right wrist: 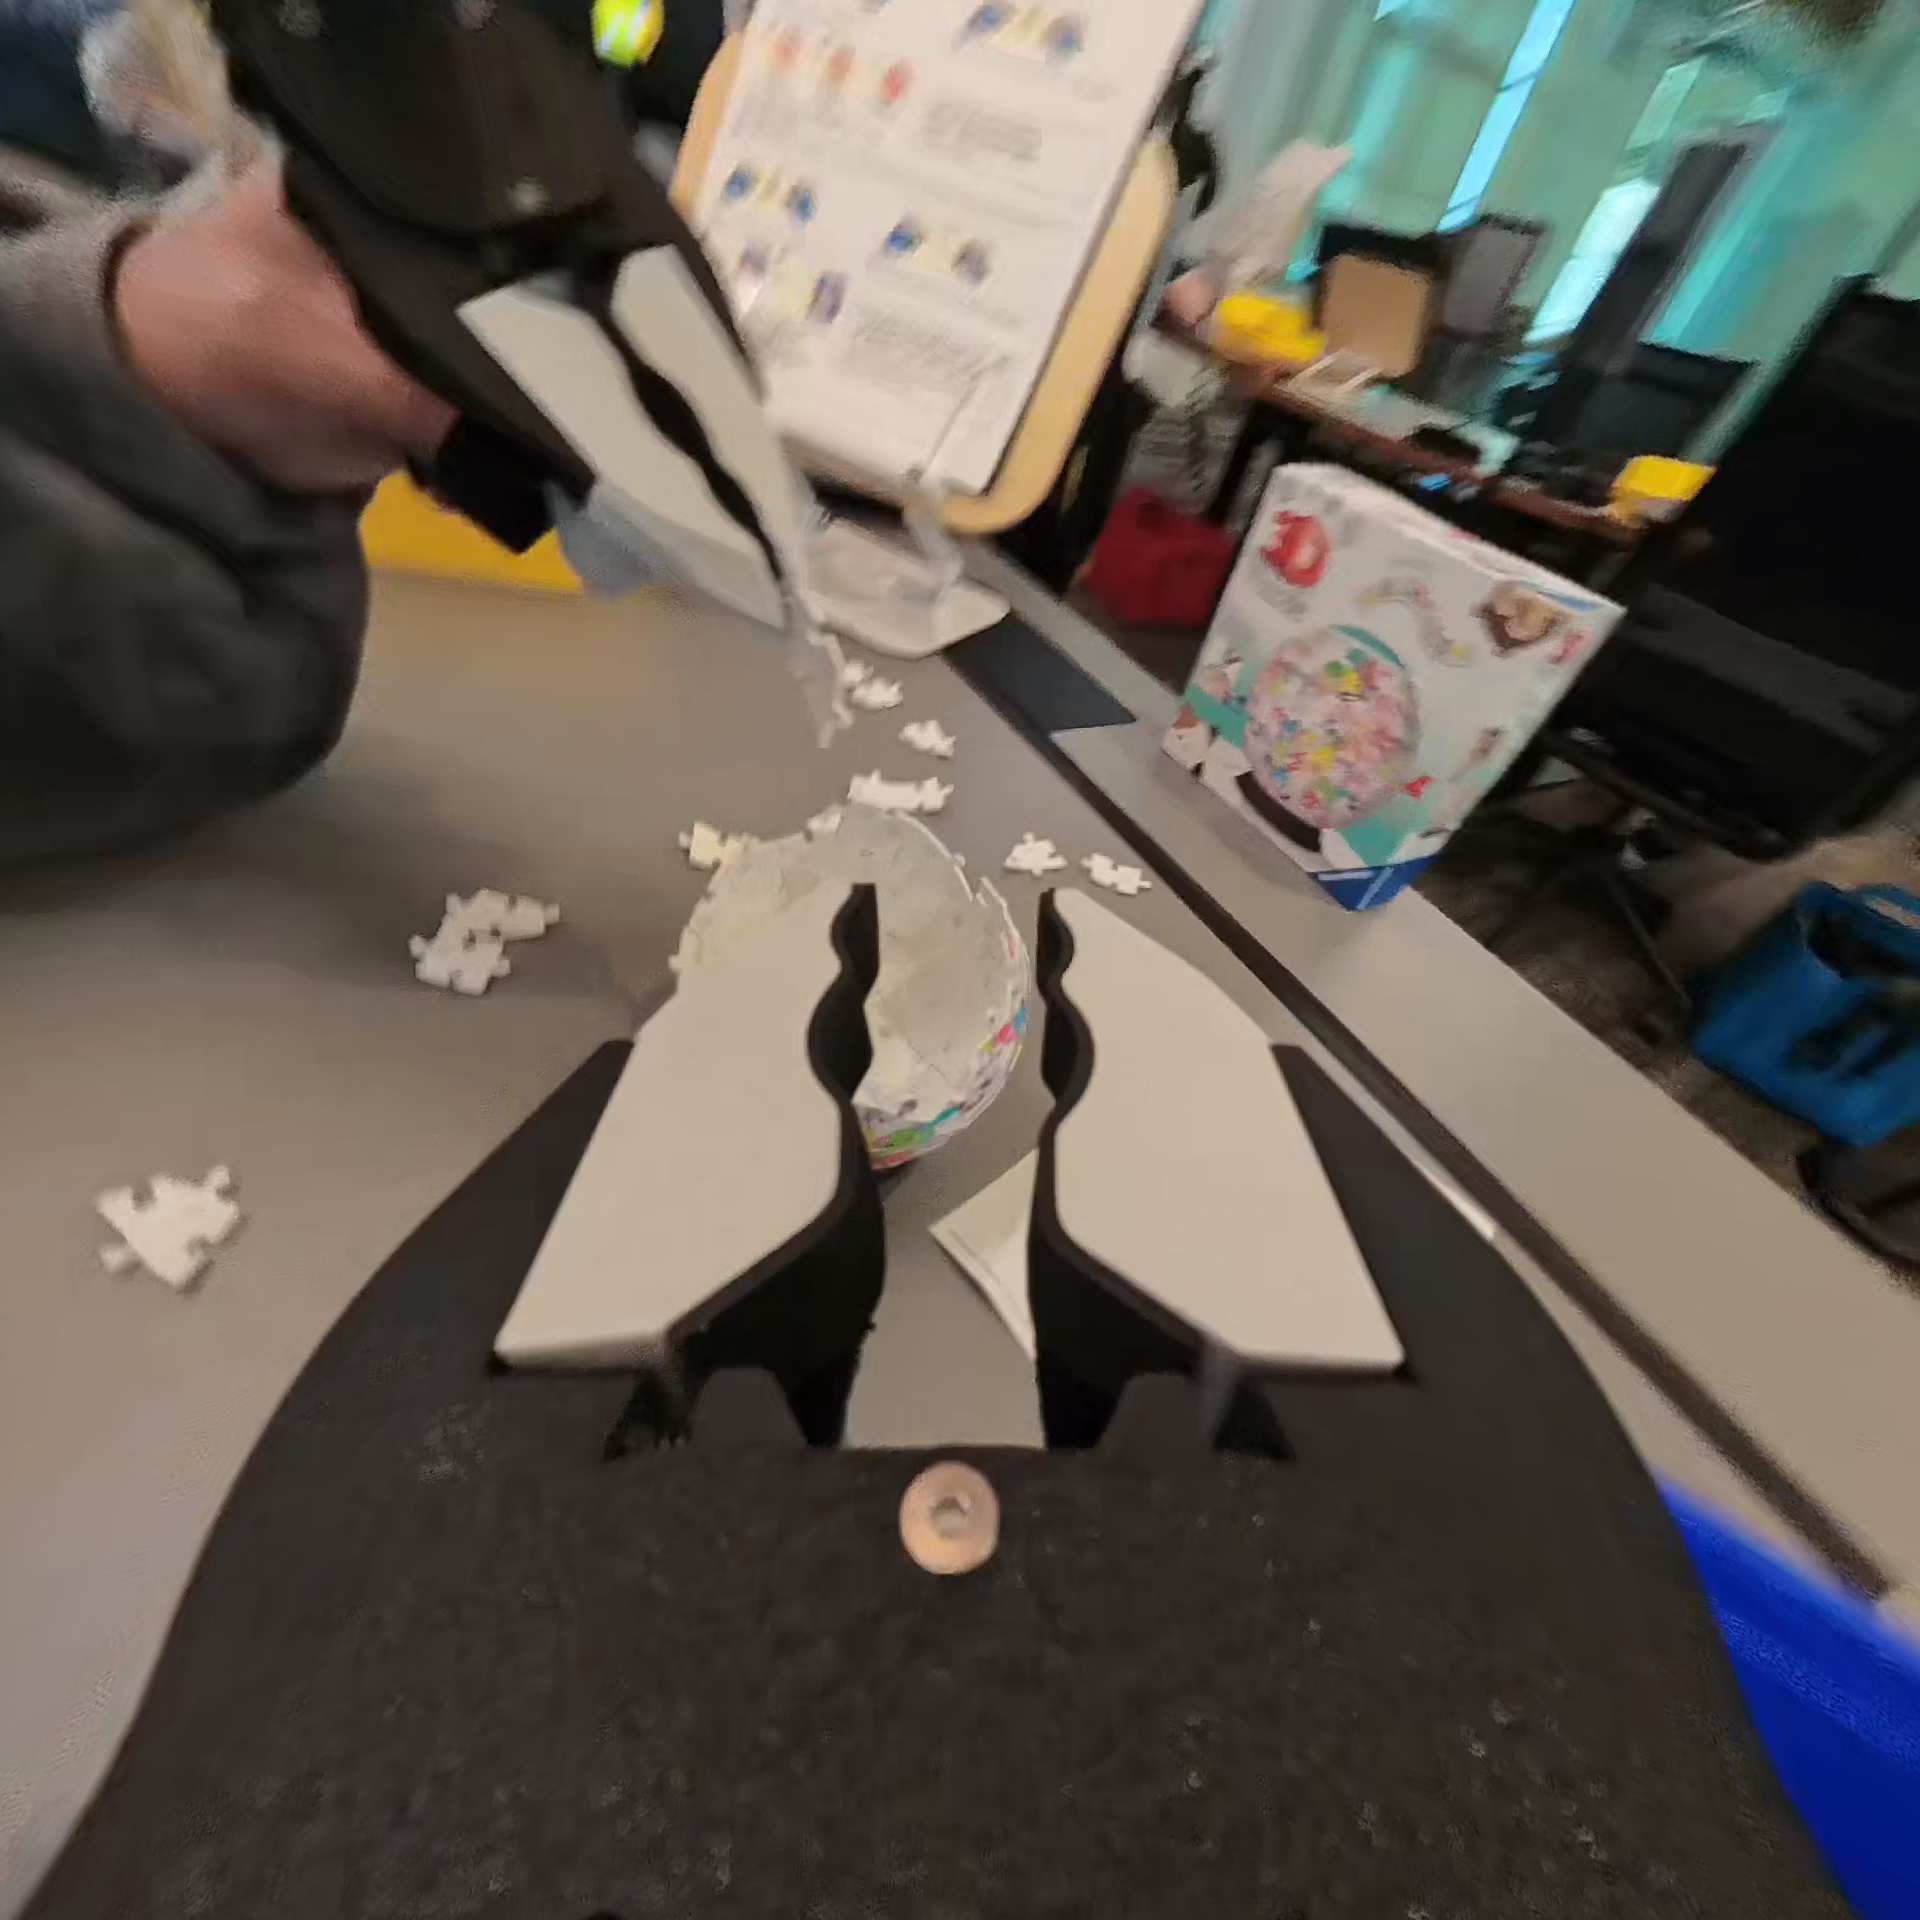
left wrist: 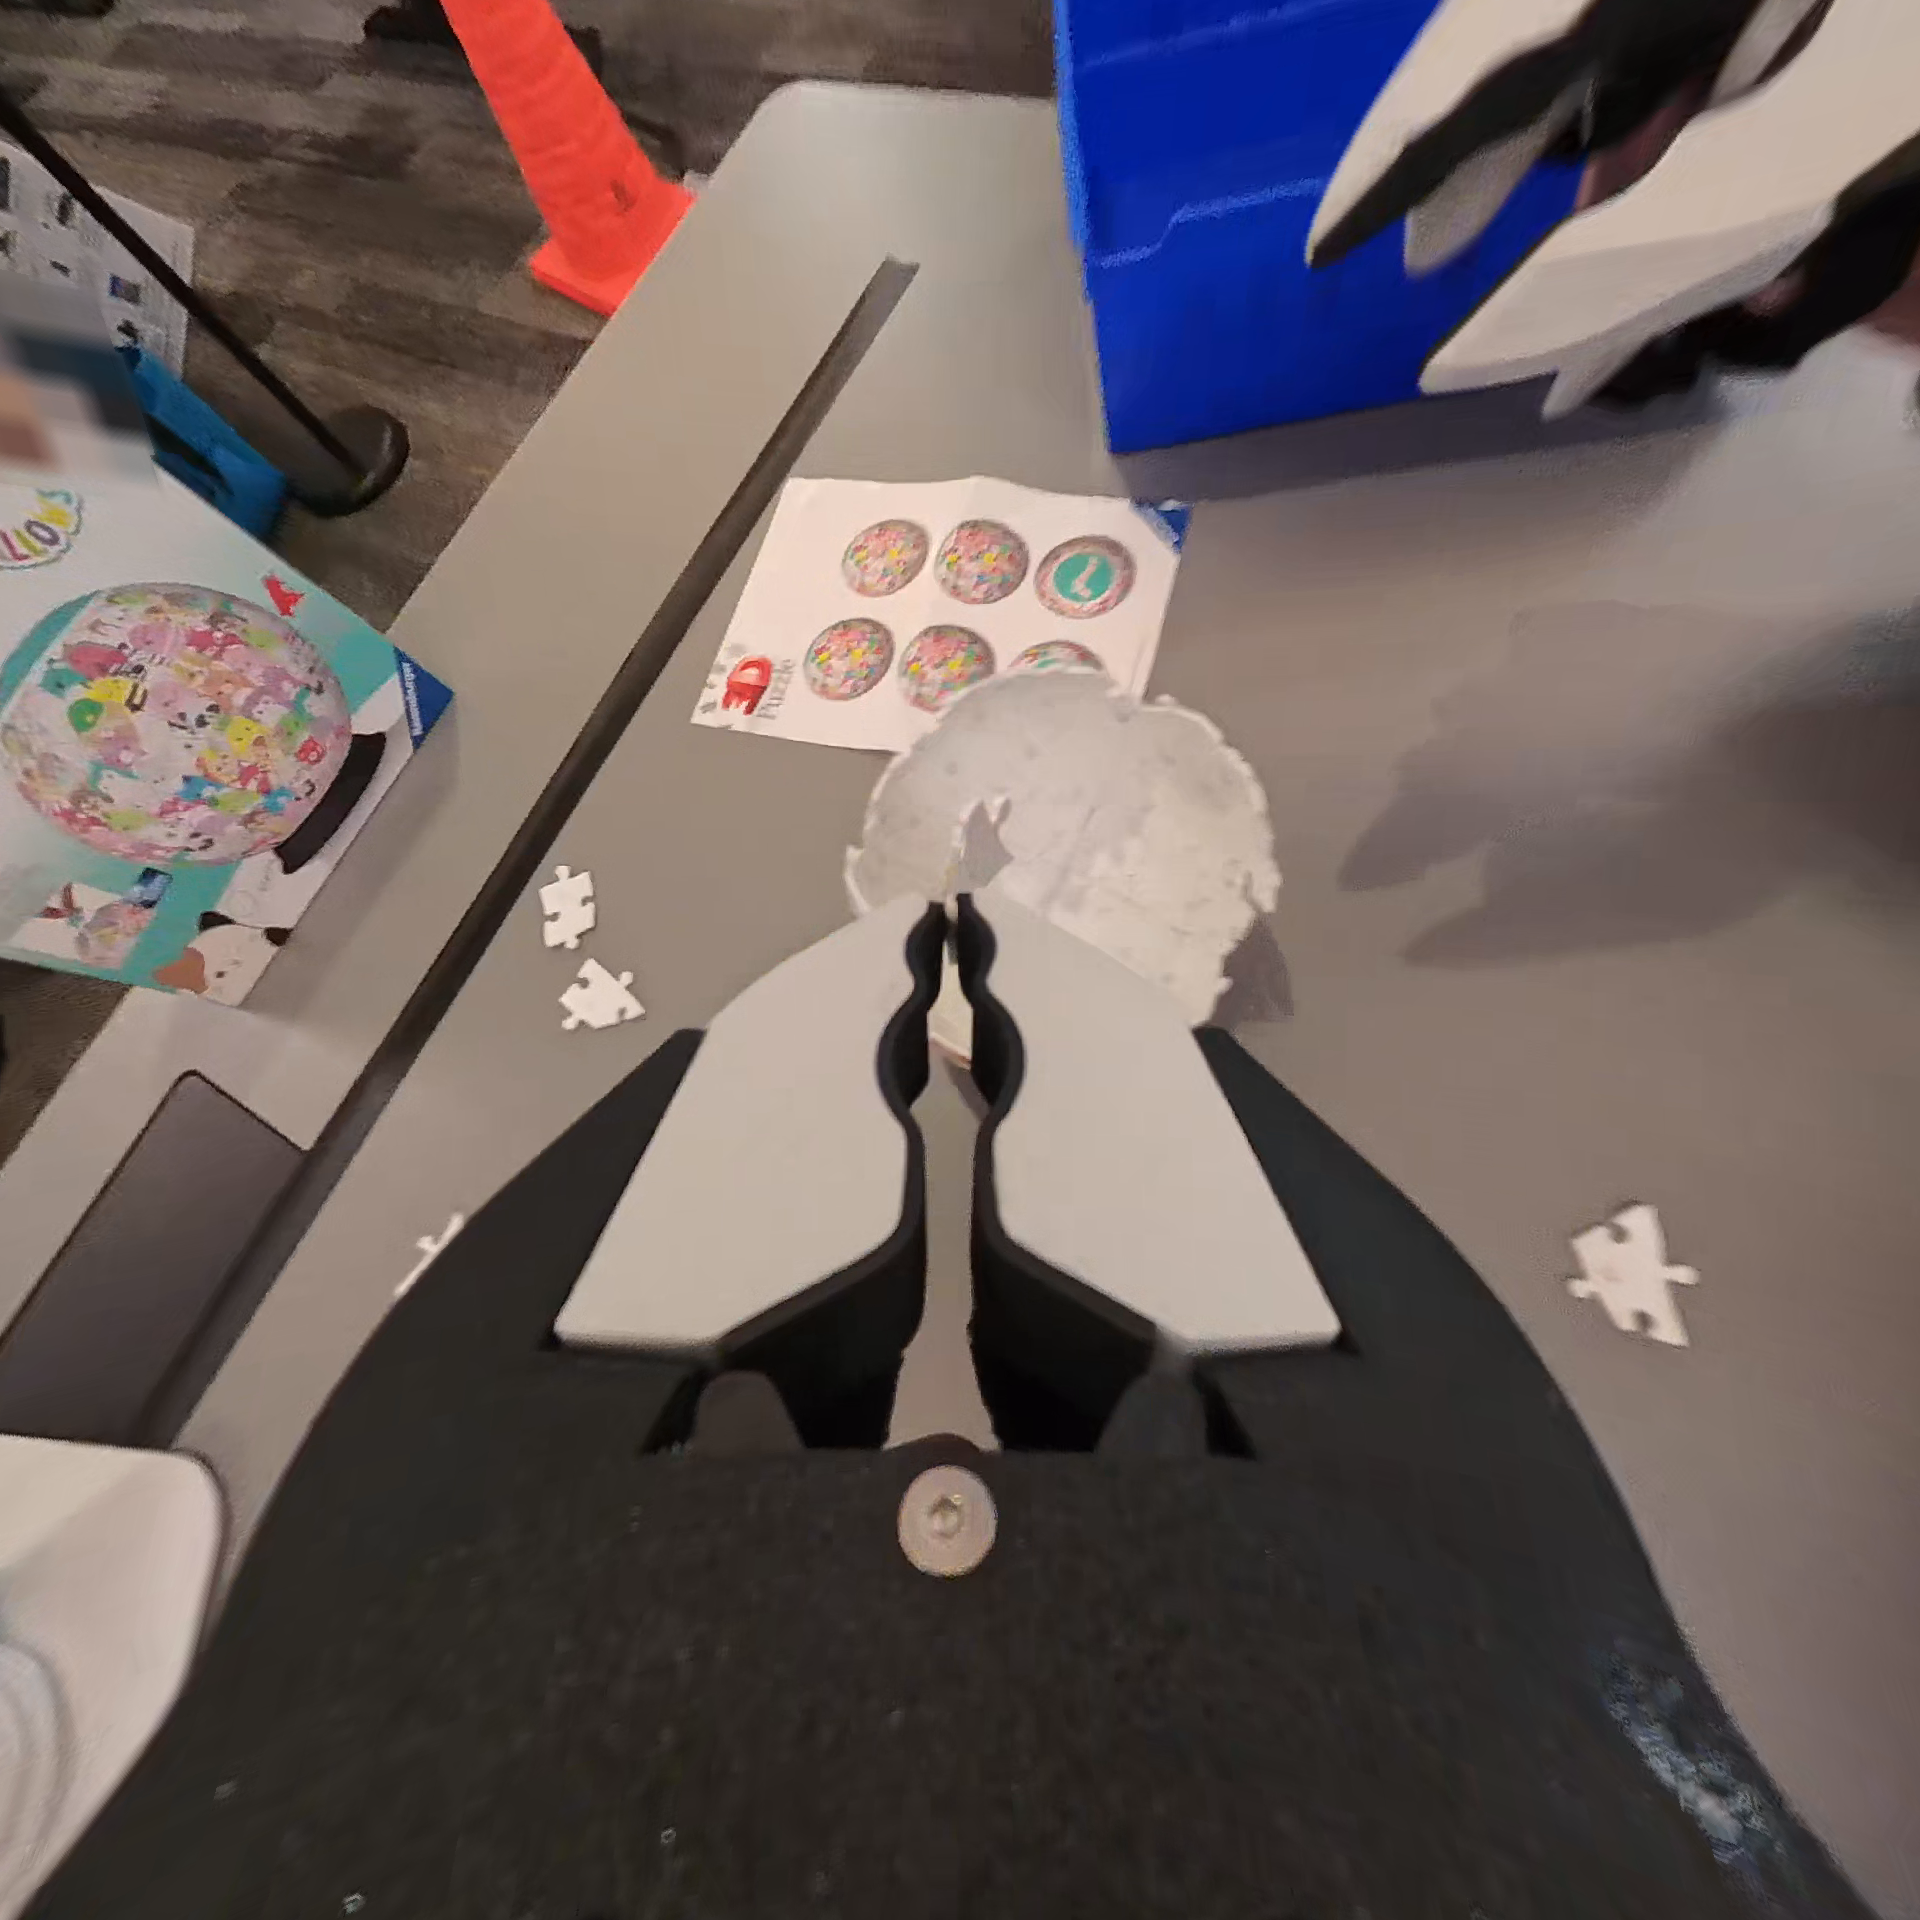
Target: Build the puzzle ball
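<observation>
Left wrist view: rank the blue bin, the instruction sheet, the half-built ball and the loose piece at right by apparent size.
1. blue bin, though cropped
2. instruction sheet and half-built ball: too alike, both partly hidden
3. loose piece

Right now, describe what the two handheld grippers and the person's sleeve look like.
Both grippers look alike. The left gripper and right gripper each have a wide black, grainy body with a round silver bolt in the middle. Two flat light-grey fingers stick out, each lined inside with a wavy black pad. No cables show. The hand holding the left gripper comes out of a dark grey sleeve.
</observation>
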The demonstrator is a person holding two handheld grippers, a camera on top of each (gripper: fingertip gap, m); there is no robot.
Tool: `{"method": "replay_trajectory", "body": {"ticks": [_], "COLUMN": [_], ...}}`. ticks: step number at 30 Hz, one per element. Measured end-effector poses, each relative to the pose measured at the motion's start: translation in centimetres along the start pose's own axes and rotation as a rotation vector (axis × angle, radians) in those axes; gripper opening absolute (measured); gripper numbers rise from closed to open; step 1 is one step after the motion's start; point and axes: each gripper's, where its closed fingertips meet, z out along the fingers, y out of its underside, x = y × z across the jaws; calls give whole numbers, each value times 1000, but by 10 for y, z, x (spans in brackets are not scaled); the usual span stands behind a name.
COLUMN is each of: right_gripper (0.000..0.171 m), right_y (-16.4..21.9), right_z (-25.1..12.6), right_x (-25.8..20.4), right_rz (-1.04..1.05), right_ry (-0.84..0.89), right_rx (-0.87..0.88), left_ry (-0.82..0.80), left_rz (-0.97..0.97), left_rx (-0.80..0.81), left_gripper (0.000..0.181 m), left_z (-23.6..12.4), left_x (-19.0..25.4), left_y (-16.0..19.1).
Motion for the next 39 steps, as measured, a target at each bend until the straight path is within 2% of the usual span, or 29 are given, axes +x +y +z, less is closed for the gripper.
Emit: {"method": "replay_trajectory", "body": {"ticks": [3,5,8,11,14,17,20,26,31,39], "right_gripper": [29,27,18,11,15,19,20,20,20,26], "right_y": [5,10,16,26,42,54,41,10,17,38], "right_z": [36,62,88,101,108,107,100,85,78,115], "right_x": [3,15,23,25,21,28,46,74,80,51], "right_rz": [-126,-139,-112,-97,-109,-161,-214,-126,-176,-146], "right_ry": [-166,-170,-194,-196,-211,-192,-144,-59,-9,-162], "right_rx": [-222,-335,-408,-386,-390,-475,-449,-400,-446,-471], "left_ry": [-19,-41,-57,-68,-48,-4,-4,-25,-43,-182], "left_rz": [38,57,68,87,92,81,89,95,156,269], "left_rx": [-85,-104,-108,-148,-174,-173,-184,-190,-152,-68], "left_gripper": [2,2,2,2,2,2,2,2,2,2], "left_z": [19,26,33,43,55,63,66,68,68,52], "left_x": [-12,-20,-26,-32,-35,-34,-34,-33,-31,-19], "left_y": [8,9,8,15,21,22,23,23,20,12]}}
